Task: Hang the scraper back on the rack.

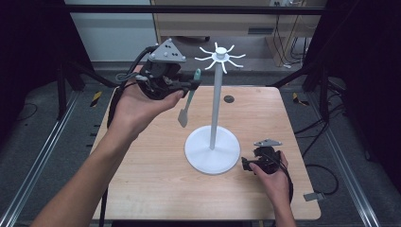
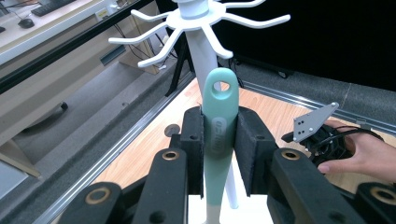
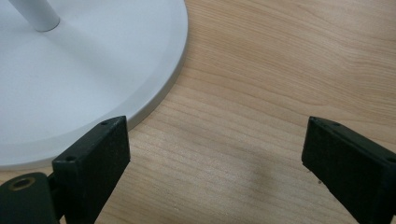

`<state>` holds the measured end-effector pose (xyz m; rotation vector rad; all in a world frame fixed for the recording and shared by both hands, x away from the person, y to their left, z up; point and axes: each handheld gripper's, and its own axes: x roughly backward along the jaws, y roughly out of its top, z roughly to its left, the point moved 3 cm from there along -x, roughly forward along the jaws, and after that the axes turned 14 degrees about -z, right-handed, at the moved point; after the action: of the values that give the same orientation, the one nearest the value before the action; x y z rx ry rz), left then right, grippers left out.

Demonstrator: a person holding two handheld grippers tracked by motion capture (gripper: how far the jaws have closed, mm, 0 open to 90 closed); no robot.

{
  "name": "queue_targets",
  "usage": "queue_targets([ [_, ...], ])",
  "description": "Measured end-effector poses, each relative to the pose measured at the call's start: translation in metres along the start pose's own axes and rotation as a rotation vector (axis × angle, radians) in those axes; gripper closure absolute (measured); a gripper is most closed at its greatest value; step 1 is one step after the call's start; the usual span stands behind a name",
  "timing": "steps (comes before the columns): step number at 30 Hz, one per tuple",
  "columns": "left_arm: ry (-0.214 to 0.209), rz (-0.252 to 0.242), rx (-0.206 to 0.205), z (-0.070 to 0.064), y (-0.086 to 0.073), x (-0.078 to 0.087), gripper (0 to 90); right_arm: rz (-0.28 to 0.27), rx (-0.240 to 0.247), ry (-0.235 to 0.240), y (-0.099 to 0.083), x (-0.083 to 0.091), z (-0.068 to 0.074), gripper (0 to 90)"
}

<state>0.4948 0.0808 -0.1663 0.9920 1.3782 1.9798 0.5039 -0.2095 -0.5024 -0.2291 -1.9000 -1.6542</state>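
The left gripper (image 2: 219, 144) clamps the spatula (image 1: 185, 106) by its handle, hole end up – ready for a hook on the stand (image 1: 213, 99) – while the right gripper (image 3: 215, 163) rests wide open beside the base

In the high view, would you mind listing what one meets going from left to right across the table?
Left gripper → green spatula clamped in it → white hook stand → right gripper, resting by the stand's round base.
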Motion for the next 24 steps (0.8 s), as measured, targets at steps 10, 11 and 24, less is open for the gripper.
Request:
queue_targets([
  [10, -0.004, 0.001, -0.01, -0.003, 0.007, -0.007, 73.9, 0.001, -0.004, 0.001, 0.0, 0.0, 0.0, 8.0],
  [11, -0.005, 0.002, -0.009, -0.003, 0.007, -0.007, 74.0, 0.0, -0.003, 0.001, 0.0, 0.0, -0.001, 8.1],
  [24, -0.006, -0.003, 0.006, -0.001, 0.006, -0.015, 73.9, 0.001, -0.003, 0.002, 0.0, 0.001, 0.0, 8.0],
])
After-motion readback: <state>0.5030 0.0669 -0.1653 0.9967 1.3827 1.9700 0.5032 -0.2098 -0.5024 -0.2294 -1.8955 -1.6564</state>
